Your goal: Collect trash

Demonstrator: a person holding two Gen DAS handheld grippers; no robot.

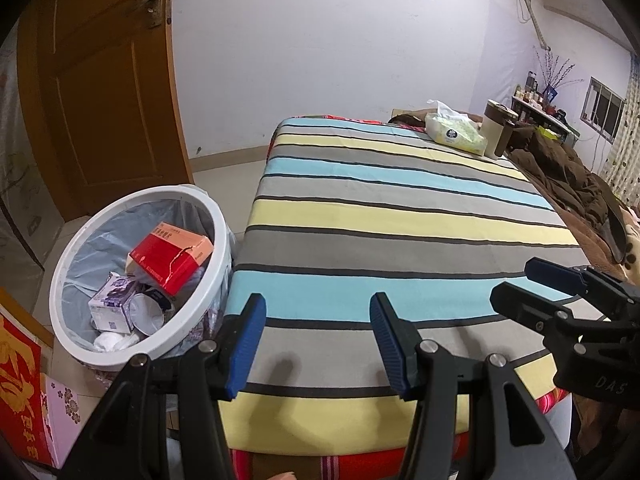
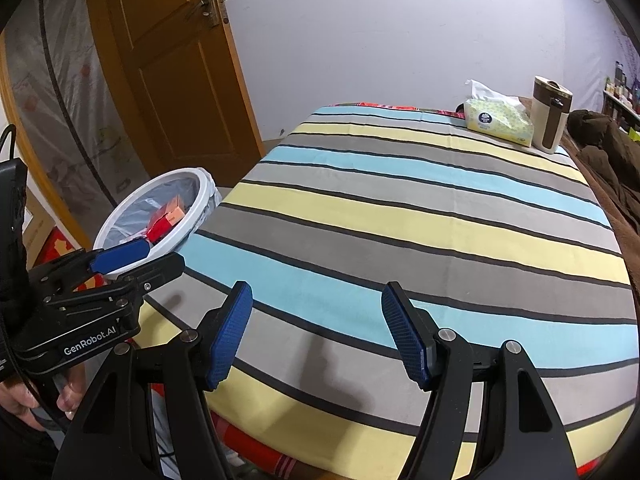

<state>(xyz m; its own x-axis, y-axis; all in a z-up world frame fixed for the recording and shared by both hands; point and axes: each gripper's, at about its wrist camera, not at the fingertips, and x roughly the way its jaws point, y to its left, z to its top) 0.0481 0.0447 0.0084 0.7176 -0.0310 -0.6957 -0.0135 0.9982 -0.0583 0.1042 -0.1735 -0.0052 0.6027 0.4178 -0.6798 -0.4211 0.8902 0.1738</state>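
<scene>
Both grippers, left [image 1: 318, 344] and right [image 2: 316, 334], seemingly gape wide, empty.

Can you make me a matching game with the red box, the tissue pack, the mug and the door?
Things:
1. red box
2. tissue pack
3. mug
4. door

Places:
A. behind the bin
B. inside the bin
C. far end of the striped cloth, left of the mug
D. far end of the striped cloth, by the brown blanket

Pairs: 1-B, 2-C, 3-D, 4-A
</scene>
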